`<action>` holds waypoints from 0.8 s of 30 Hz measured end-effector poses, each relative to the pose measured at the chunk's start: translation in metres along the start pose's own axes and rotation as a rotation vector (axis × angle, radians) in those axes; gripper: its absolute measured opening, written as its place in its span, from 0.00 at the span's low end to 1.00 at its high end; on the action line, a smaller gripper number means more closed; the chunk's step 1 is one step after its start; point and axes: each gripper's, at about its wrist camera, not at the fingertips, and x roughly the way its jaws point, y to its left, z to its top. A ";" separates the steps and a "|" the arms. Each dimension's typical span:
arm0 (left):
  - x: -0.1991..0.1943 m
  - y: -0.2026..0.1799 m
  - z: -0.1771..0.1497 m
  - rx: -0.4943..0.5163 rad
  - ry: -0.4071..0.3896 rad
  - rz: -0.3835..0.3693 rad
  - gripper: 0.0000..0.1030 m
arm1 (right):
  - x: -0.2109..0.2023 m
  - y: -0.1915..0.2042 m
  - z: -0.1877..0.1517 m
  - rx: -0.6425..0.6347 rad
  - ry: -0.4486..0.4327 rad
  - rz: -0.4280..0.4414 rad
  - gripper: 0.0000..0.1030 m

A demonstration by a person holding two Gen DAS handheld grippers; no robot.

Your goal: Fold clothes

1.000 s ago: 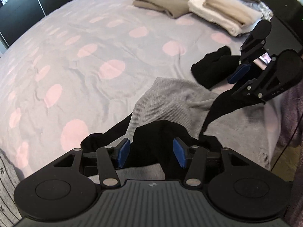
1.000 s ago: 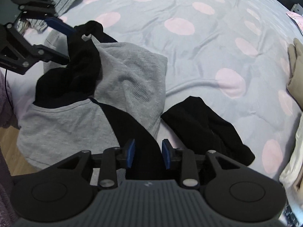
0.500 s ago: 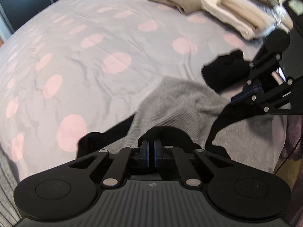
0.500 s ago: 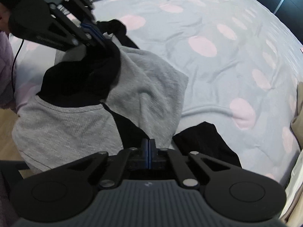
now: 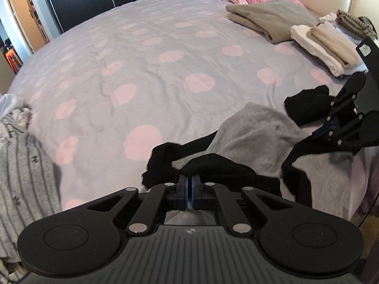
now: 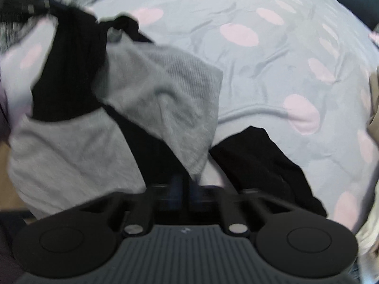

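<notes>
We had the left gripper (image 5: 189, 195) pinched tight on black fabric of the grey-and-black top (image 5: 258, 135), which lay crumpled right at and just beyond its tips. Our right gripper (image 6: 182, 185) also had that top's dark fabric between its pads, though the right wrist view was blurred there; its jaws were easing apart, and we judged the cloth was still caught. From the left wrist view the right gripper (image 5: 331, 130) sat off to the right, a dark strip of the top hanging taut from it.

We judged this garment only just begun: both ends gripped, nothing yet laid flat or folded. The top was a soft ribbed knit, grey body with black sleeves, bunched in loose humps. A small black piece (image 6: 263, 165) lay rumpled just right of our right gripper, apart from the top and unfolded. Left of the left gripper a striped grey garment (image 5: 26, 172) waited in a heap.

Farther out stretched the bedspread (image 5: 146, 75), smooth grey cotton with pink spots and faint creases. Far to the right sat finished work: a flat olive fold (image 5: 270, 21) and a neat cream stack (image 5: 324, 45).
</notes>
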 end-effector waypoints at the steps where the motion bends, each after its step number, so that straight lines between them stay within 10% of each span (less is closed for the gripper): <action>1: -0.004 0.002 -0.003 -0.008 -0.006 0.010 0.01 | -0.004 0.000 -0.001 0.006 -0.015 0.001 0.05; 15: -0.072 0.102 -0.036 -0.380 -0.096 0.301 0.01 | -0.084 -0.060 -0.036 0.358 -0.194 -0.265 0.01; 19: -0.071 0.122 -0.051 -0.455 -0.033 0.362 0.01 | -0.089 -0.073 -0.047 0.430 -0.163 -0.295 0.01; 24: -0.037 0.103 -0.063 -0.318 0.178 0.386 0.01 | -0.065 -0.055 -0.056 0.344 -0.021 -0.200 0.01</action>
